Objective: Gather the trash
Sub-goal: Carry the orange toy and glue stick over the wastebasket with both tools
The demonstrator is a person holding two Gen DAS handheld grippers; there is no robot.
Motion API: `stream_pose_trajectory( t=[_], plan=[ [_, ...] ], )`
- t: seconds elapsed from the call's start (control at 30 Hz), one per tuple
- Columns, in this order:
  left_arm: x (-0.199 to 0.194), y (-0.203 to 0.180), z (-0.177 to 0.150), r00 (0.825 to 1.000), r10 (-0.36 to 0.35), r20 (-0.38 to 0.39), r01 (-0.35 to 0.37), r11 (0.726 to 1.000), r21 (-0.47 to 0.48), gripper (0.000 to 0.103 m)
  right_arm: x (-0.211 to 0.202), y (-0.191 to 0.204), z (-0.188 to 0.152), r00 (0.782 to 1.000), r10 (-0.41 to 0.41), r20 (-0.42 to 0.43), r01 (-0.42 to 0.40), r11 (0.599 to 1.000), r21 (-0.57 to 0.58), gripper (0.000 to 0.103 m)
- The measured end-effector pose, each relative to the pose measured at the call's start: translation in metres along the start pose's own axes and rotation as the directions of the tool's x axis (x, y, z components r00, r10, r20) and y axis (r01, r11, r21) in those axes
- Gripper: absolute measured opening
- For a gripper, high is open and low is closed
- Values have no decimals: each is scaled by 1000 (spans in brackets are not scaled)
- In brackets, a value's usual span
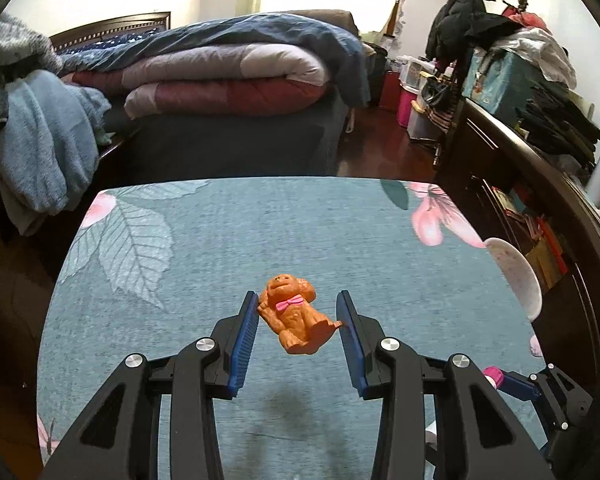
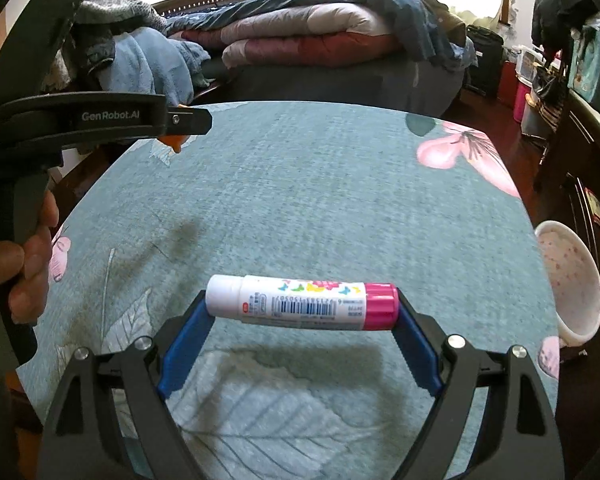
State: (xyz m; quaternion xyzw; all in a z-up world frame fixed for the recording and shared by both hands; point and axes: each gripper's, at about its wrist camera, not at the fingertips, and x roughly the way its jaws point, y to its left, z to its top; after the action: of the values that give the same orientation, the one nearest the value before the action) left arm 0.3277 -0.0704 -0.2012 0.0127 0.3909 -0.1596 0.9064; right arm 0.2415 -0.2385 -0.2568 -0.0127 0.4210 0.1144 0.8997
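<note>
My left gripper (image 1: 298,312) is shut on an orange toy dog (image 1: 296,318) with a pink bow, held between its blue pads above the table; a shadow lies below it. From the right wrist view the left gripper (image 2: 180,120) shows at upper left with a bit of the orange toy (image 2: 174,142) beneath it. My right gripper (image 2: 302,300) is shut on a white glue stick (image 2: 302,300) with a pink cap, gripped end to end, crosswise above the table. Its pink cap (image 1: 494,376) shows in the left wrist view.
The table carries a teal floral cloth (image 2: 320,184). A white speckled bowl (image 2: 568,280) sits at the table's right edge, also in the left wrist view (image 1: 516,272). A bed with folded quilts (image 1: 228,76) stands behind; a cluttered dark cabinet (image 1: 540,168) stands at right.
</note>
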Motion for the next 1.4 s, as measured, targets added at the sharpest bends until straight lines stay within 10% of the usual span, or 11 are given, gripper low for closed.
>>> stream_pose_trajectory(
  t=[1.4],
  plan=[
    [29,-170,26,992,-128,-12,127,970,209,40,-53,-122,-32,993,-62,103,42,981,191,86]
  ],
)
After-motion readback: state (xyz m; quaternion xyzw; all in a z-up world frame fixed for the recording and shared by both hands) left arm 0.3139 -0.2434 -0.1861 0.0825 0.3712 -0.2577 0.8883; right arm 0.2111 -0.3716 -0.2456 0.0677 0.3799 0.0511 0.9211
